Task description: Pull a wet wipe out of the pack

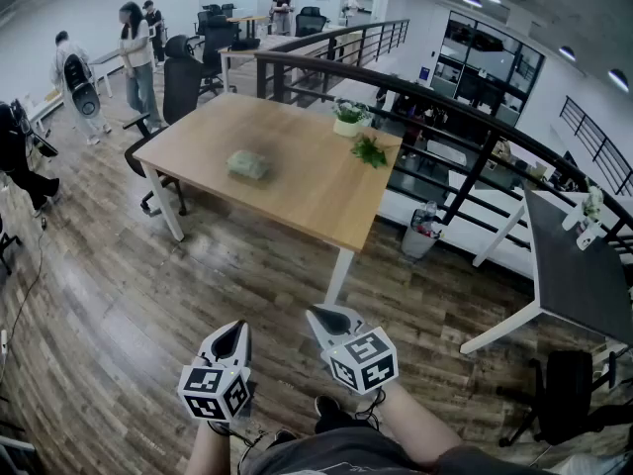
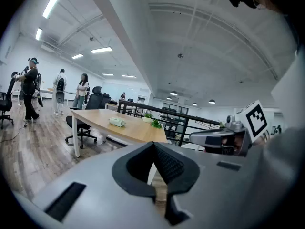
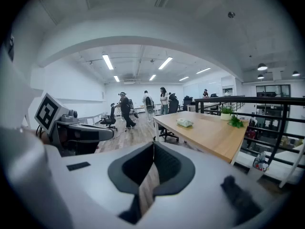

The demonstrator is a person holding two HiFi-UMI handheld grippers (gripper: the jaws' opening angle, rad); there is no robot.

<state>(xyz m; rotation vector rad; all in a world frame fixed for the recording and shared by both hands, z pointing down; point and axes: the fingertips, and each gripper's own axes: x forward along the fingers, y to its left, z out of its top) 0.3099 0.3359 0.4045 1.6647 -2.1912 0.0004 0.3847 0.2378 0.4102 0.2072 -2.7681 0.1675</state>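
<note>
Head view places us on a wood-plank floor (image 1: pixel 109 305), well apart from the rectangular table (image 1: pixel 307 201), which has a smooth light-wood top on white legs. The wet wipe pack (image 1: pixel 248 164) lies flat near the middle of that top. It is a soft, pale green, pillow-shaped packet with rounded corners, and neither gripper touches it. Toward the far right edge of the table stands a small white plant pot (image 1: pixel 349 119), with a loose green sprig (image 1: pixel 369 151) just beside it. A dark, curved metal railing (image 1: pixel 435 97) runs behind the table. We hold the left gripper (image 1: pixel 235 331) and the right gripper (image 1: pixel 321 317) low in front of us, side by side. Each is a grey moulded shell with black ribbed pads (image 2: pixel 167 163) and a marker cube (image 1: pixel 363 360) of black-and-white squares at the rear. The left gripper view and the right gripper view show the same condition: the jaws are together, the pads meet along a thin vertical seam, and nothing sits between them. Both grippers point toward the table, tilted slightly down.
</note>
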